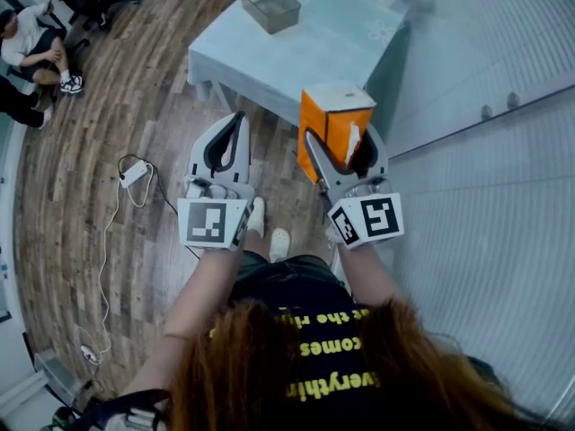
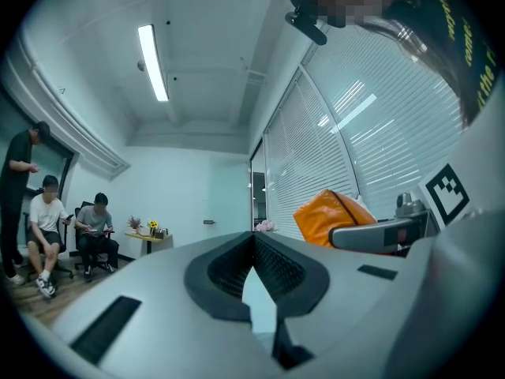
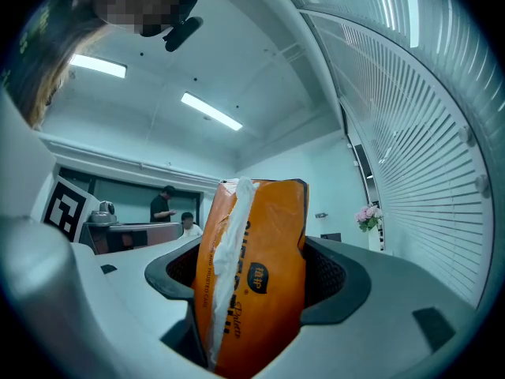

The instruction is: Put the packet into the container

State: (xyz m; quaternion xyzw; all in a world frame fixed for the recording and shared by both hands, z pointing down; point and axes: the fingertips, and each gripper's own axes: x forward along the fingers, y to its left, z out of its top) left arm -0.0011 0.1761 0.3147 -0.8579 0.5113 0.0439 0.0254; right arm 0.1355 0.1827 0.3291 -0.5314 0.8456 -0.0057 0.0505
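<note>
The right gripper (image 1: pixel 346 146) is pinching the orange packet (image 1: pixel 334 119) between its two jaws, gripping it by the lower part of its sides while most of the packet is standing up above them. The left gripper (image 1: pixel 226 146) is carrying nothing, with its jaw tips pressed together. The packet is being held in the air above the wooden floor (image 1: pixel 108 106), short of the near edge of the table (image 1: pixel 323 43), and the container (image 1: pixel 270 5) is sitting well apart from it, towards the far side of the tabletop. The main risk, as I judge it, is coming from the packet itself: it is looking soft and is bulging between the jaws, so it could be squeezing out or tipping sideways during the long reach across the table. A strip of white tissue (image 3: pixel 225 243) is hanging out along one side and could be catching on the container's rim, leaving the packet propped there instead of inside. The container seems light, so a low approach could be nudging it along the cloth. A white cable (image 1: pixel 135 173) is lying on the floor to the left, which could be snagging a foot.
</note>
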